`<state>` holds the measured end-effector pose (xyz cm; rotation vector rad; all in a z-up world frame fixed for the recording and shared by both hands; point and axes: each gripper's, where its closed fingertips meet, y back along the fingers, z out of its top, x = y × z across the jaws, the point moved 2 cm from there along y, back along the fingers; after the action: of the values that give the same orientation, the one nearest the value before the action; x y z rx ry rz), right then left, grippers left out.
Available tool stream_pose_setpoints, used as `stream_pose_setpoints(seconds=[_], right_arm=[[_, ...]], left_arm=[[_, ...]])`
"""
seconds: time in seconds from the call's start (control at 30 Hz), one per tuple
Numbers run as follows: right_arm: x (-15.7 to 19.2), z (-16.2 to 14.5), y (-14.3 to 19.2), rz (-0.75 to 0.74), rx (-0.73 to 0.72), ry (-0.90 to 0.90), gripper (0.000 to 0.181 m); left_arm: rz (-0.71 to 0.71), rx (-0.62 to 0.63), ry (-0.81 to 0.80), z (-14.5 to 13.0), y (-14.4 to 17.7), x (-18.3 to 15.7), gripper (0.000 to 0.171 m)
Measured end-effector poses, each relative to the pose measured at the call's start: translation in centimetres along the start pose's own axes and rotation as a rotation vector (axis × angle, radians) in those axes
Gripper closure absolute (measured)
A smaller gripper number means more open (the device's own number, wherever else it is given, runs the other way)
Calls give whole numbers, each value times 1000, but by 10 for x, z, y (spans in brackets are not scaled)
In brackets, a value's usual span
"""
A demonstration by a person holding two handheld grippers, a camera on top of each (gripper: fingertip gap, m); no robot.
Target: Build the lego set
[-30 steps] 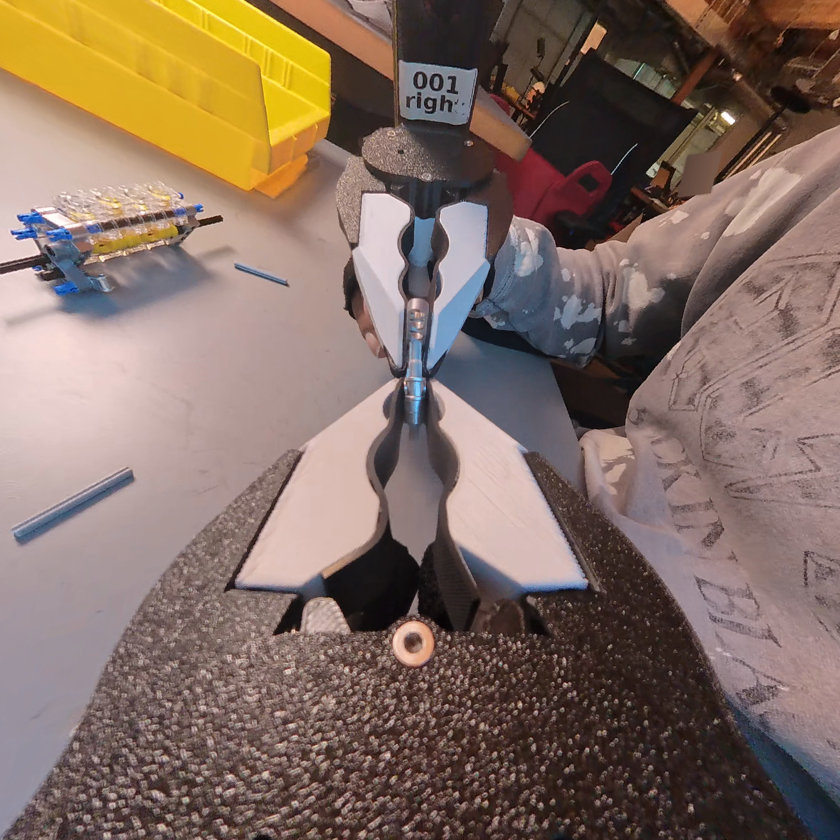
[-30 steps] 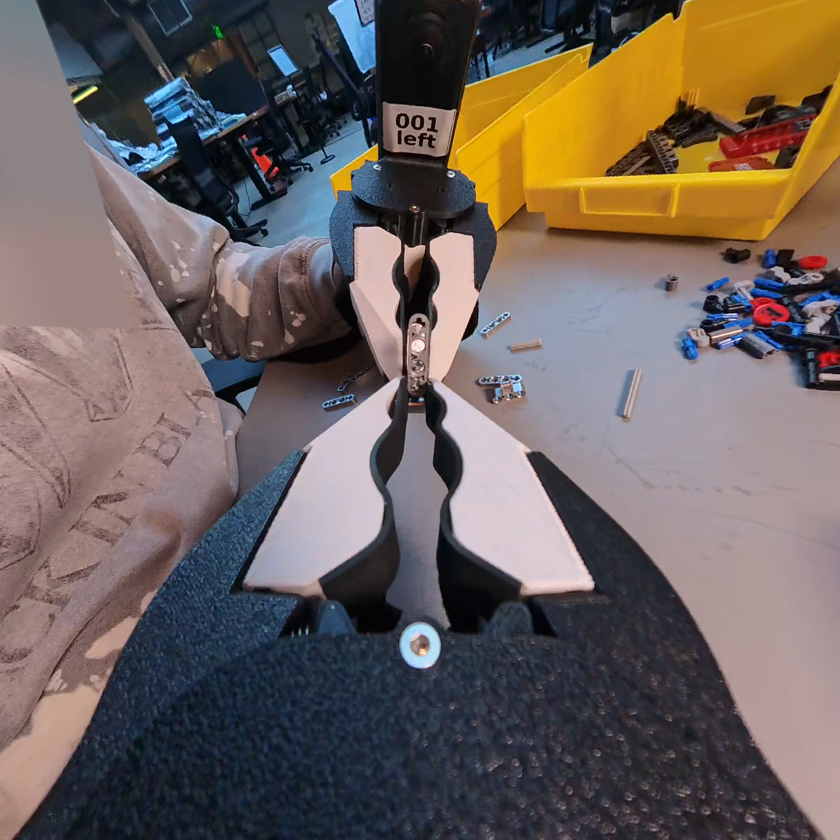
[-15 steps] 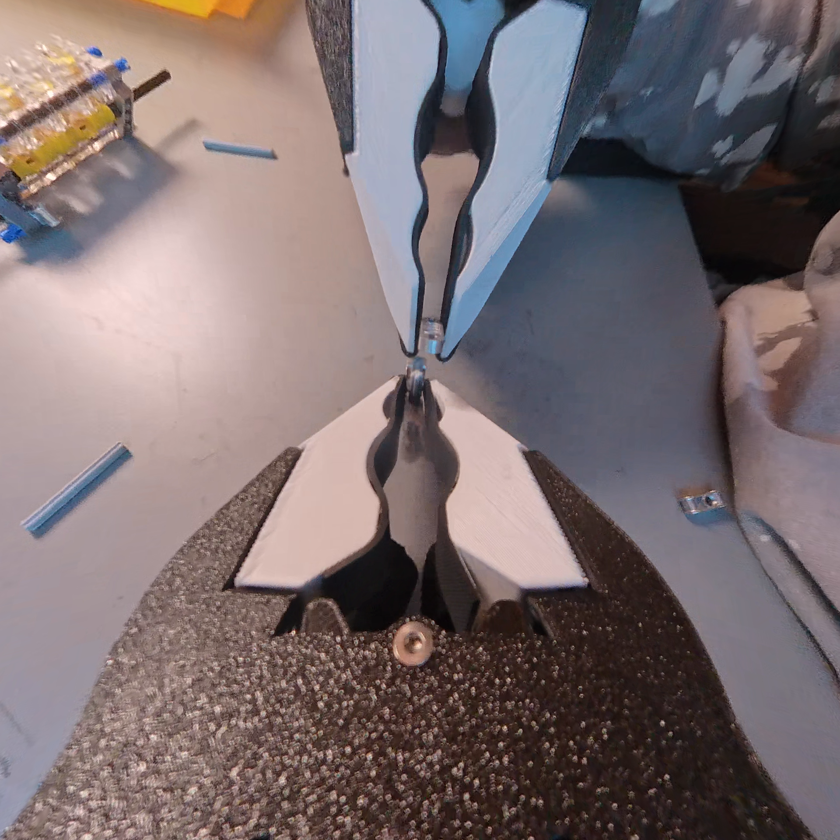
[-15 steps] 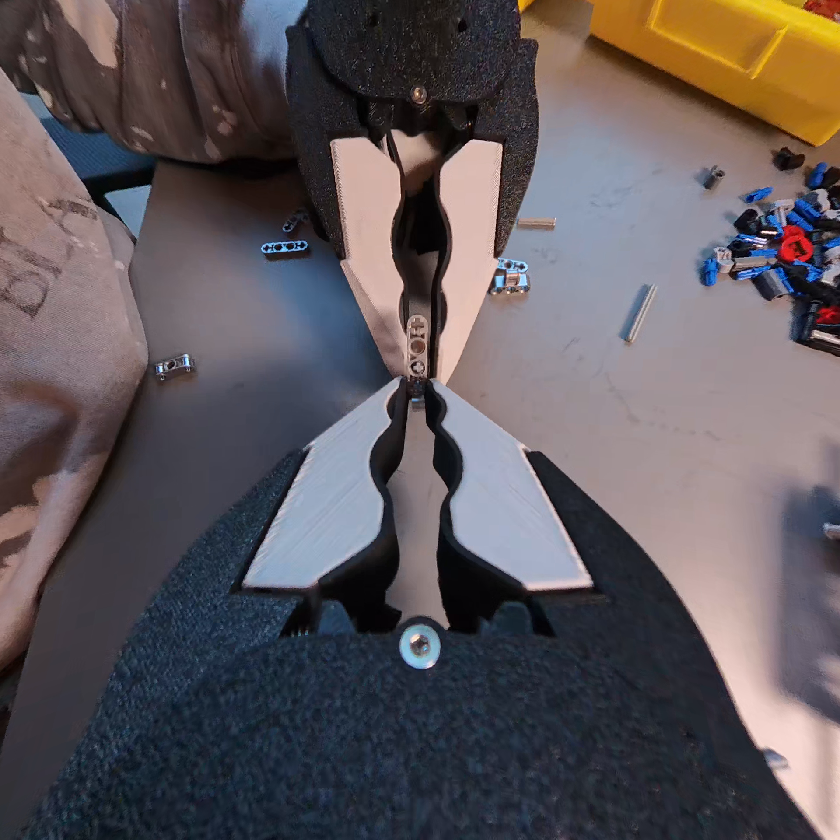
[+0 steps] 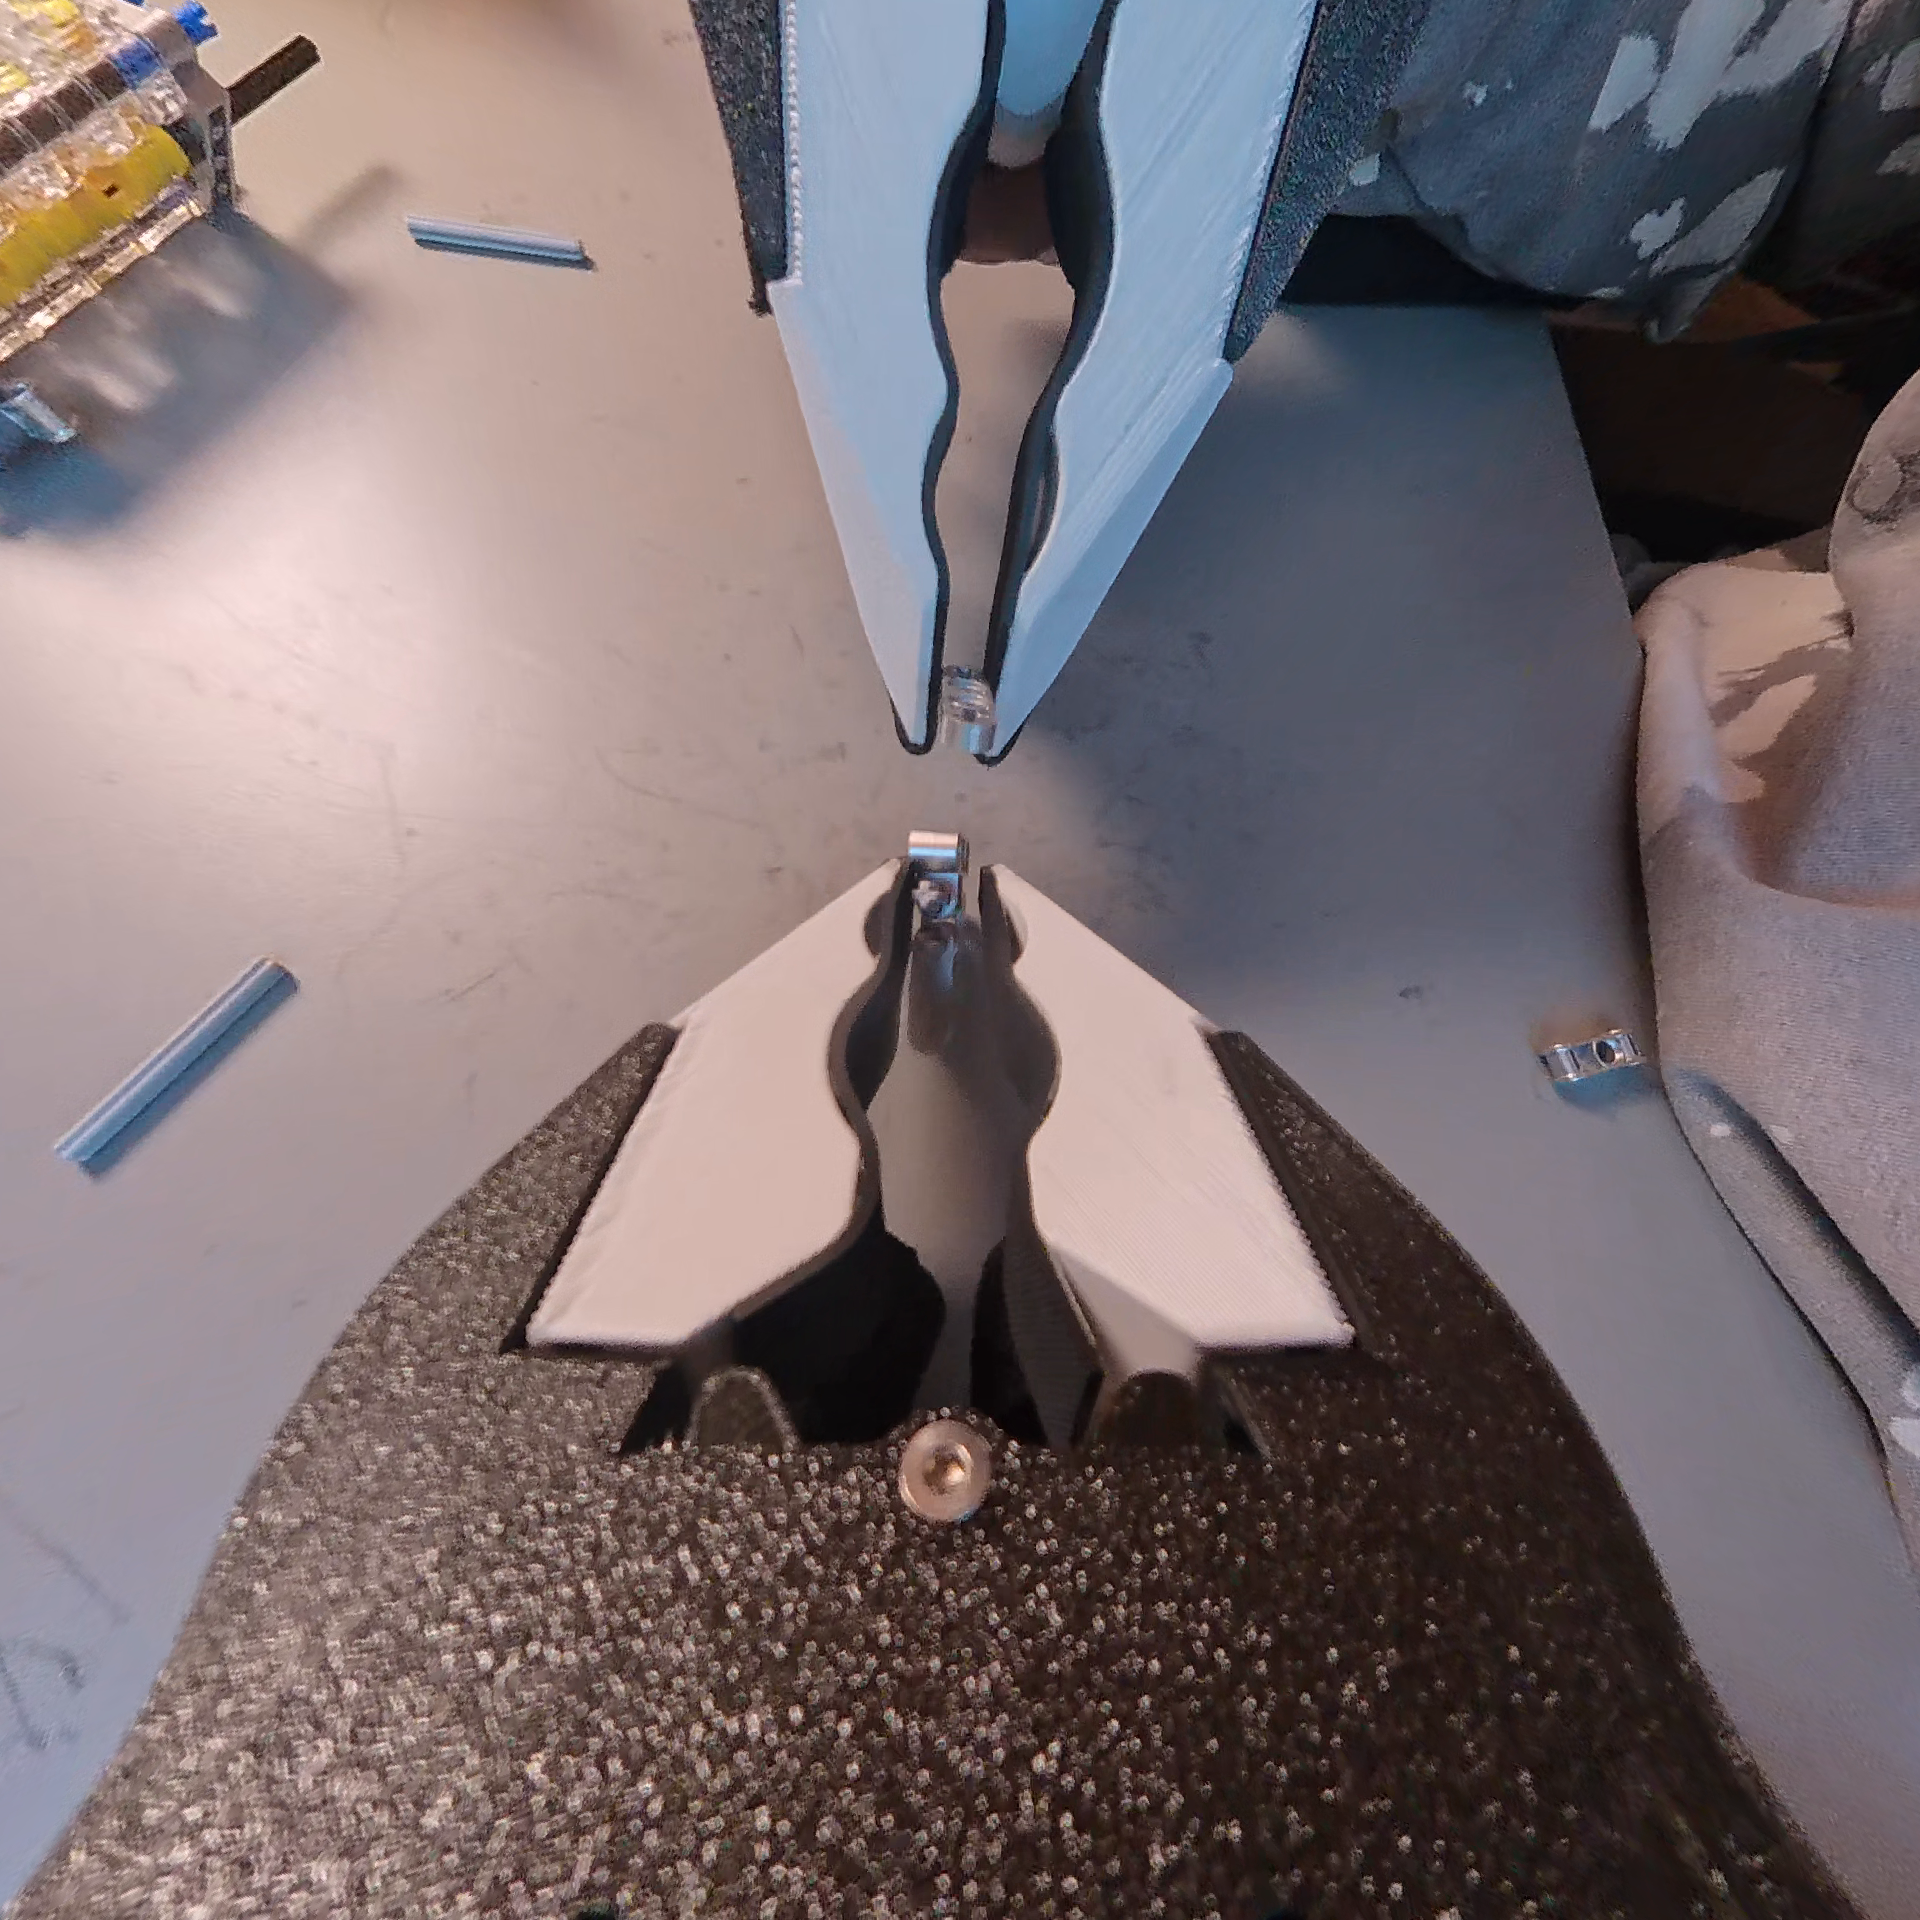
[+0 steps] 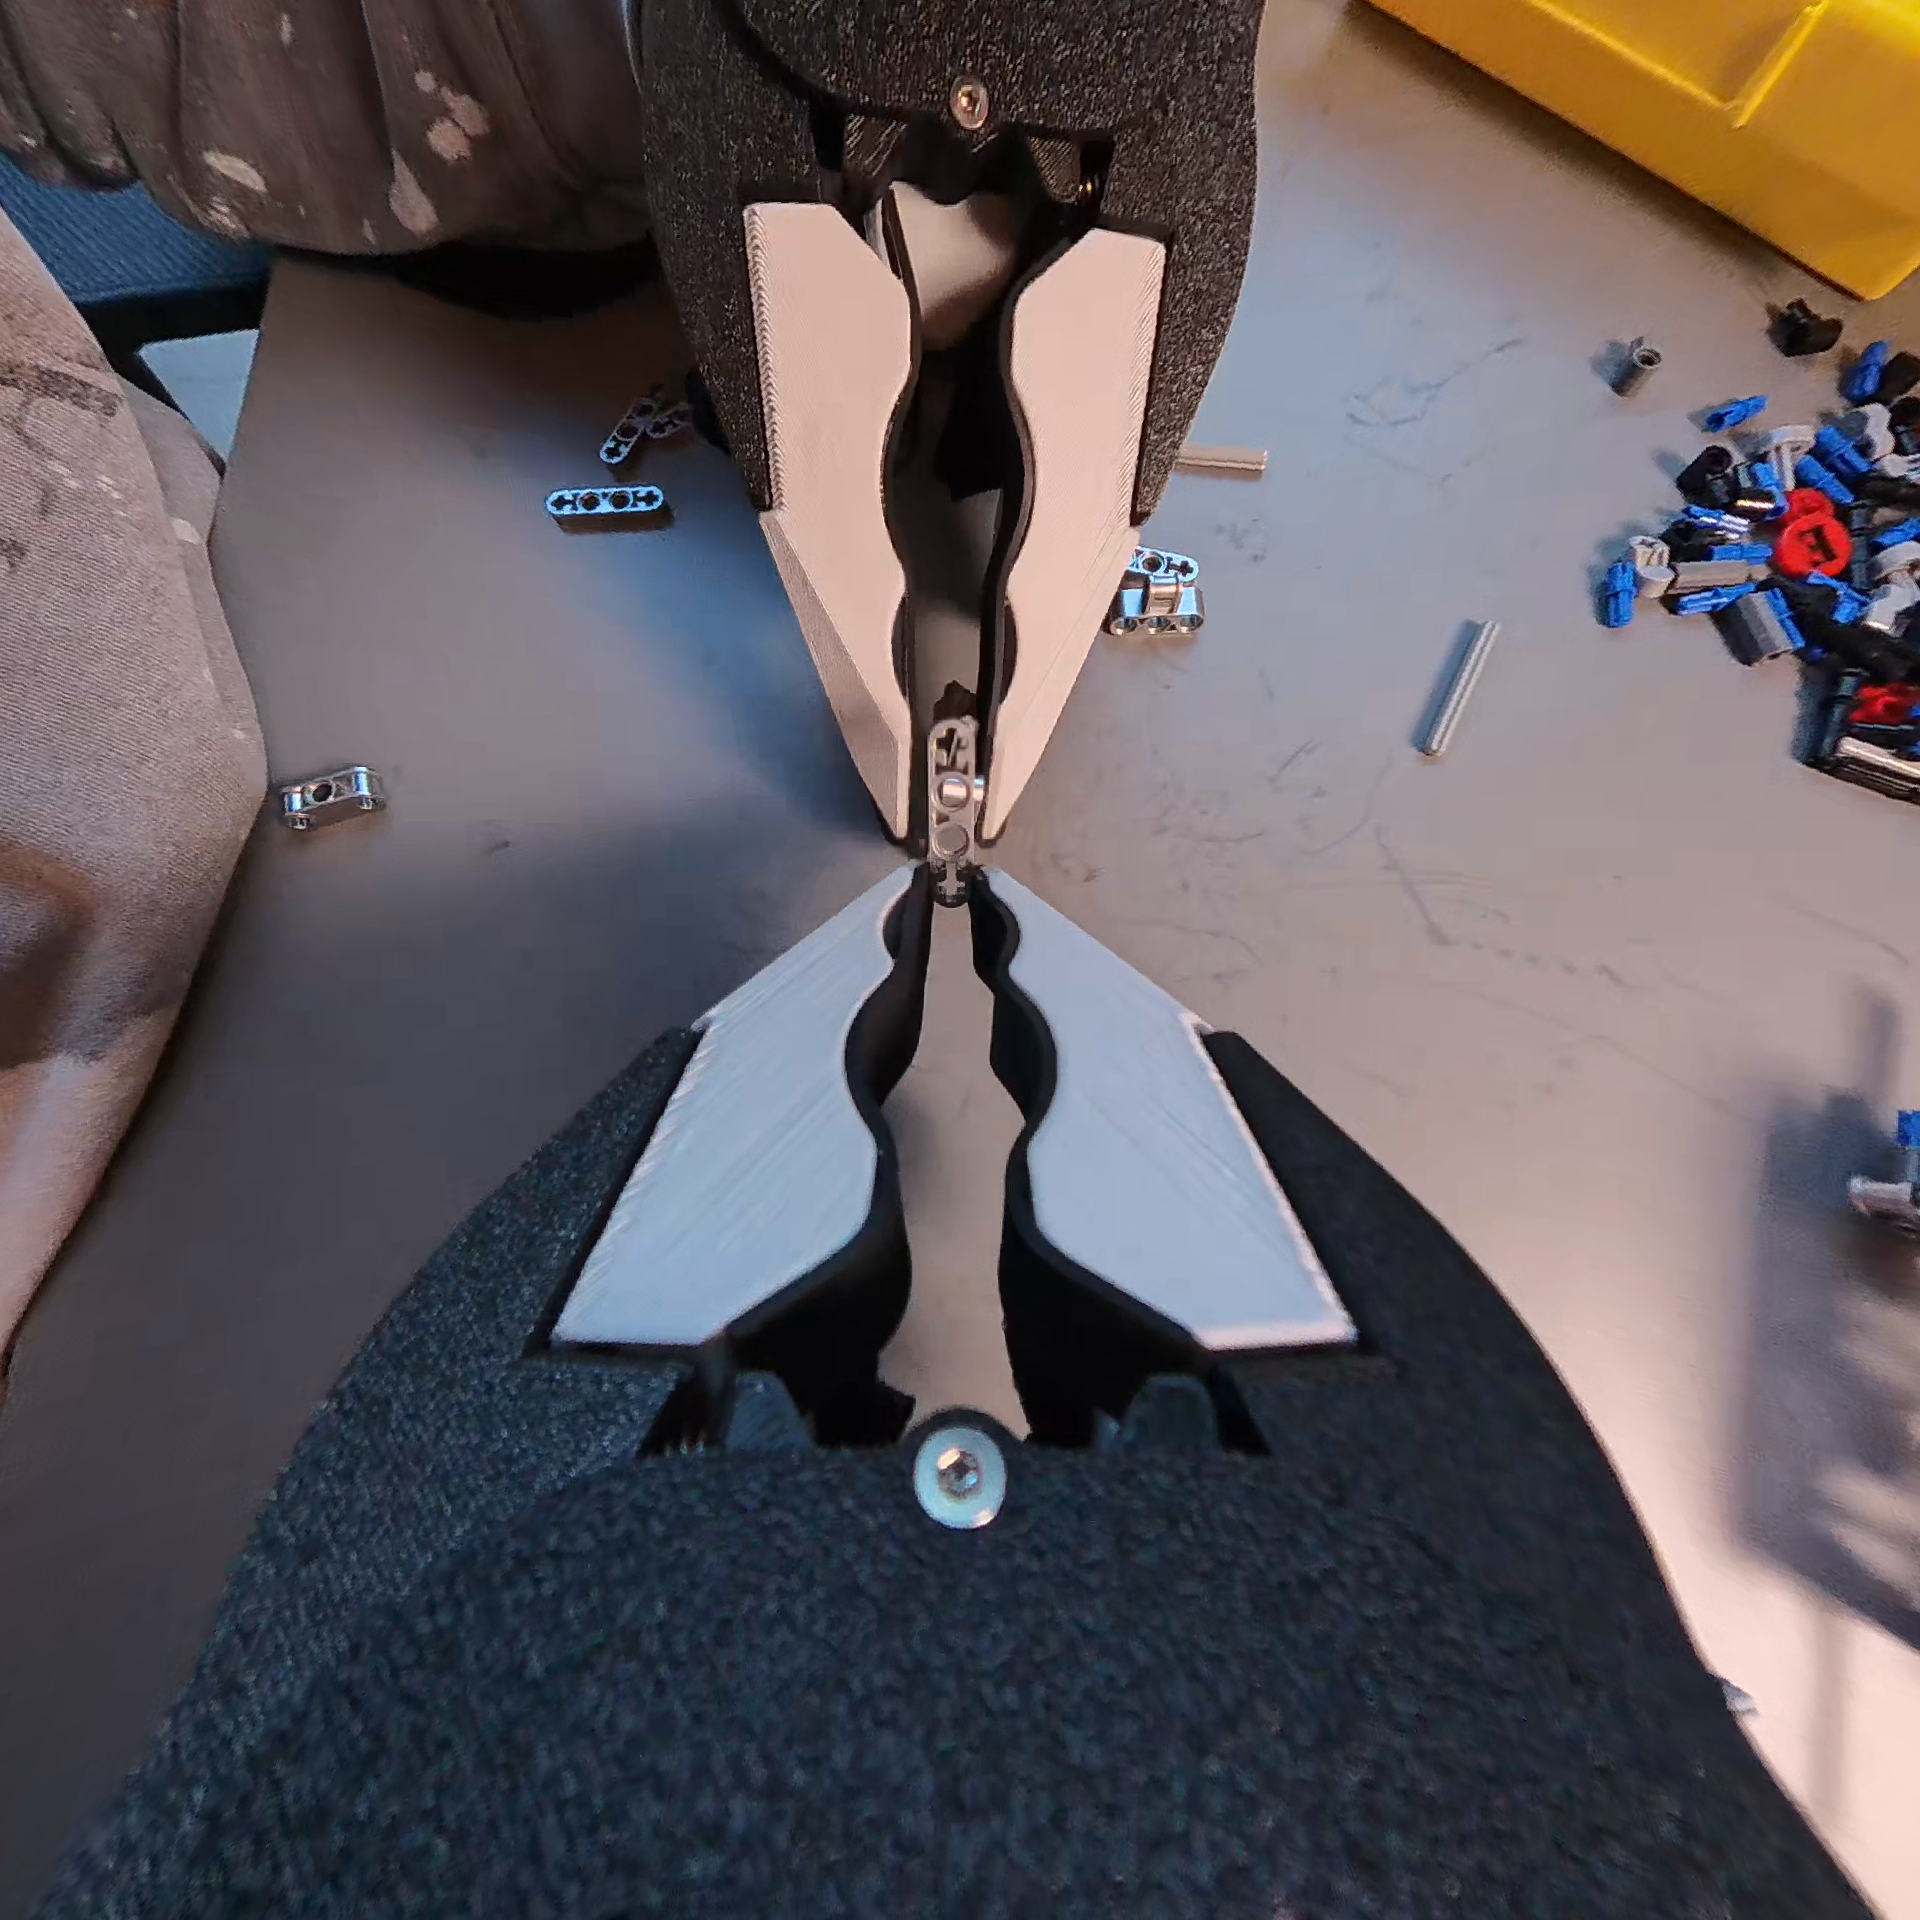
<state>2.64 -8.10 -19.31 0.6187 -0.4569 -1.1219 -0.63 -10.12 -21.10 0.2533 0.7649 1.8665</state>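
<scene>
Beam (image 6: 954, 798) pinched in your left gripper (image 5: 940, 883), pin (image 5: 964, 715) clamped in right gripper (image 5: 956, 740), tips facing, small gap above table (image 5: 416, 623). Misalign and pin may skid off hole, drop.

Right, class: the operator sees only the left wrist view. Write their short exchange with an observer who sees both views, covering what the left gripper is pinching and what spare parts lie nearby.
Operator: What is my left gripper pinching? I only see it end-on.
Observer: A thin grey beam with a row of holes along it.
Operator: Are there any loose parts that I cannot see?
Observer: Yes, a pile of blue, black and red pieces lies at the right edge of the right wrist view.
</scene>
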Motion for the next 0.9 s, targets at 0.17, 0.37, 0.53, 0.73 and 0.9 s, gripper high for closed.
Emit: stream_pose_setpoints(seconds=[0.17,0.37,0.53,0.73,0.9], right_arm=[[-3,-2,-1,-9,-1,-2,177],[6,16,5,33,-97,13,177],[8,7,-4,17,-25,44,177],[5,4,-4,2,-13,38,176],[3,3,-2,-8,-3,39,176]], left_arm=[[44,27,-51,0,-1,0,165],[107,44,-116,3,-12,-2,165],[104,63,-110,-2,-16,0,165],[87,54,-83,-4,-10,3,162],[71,27,-81,-1,-3,2,161]])
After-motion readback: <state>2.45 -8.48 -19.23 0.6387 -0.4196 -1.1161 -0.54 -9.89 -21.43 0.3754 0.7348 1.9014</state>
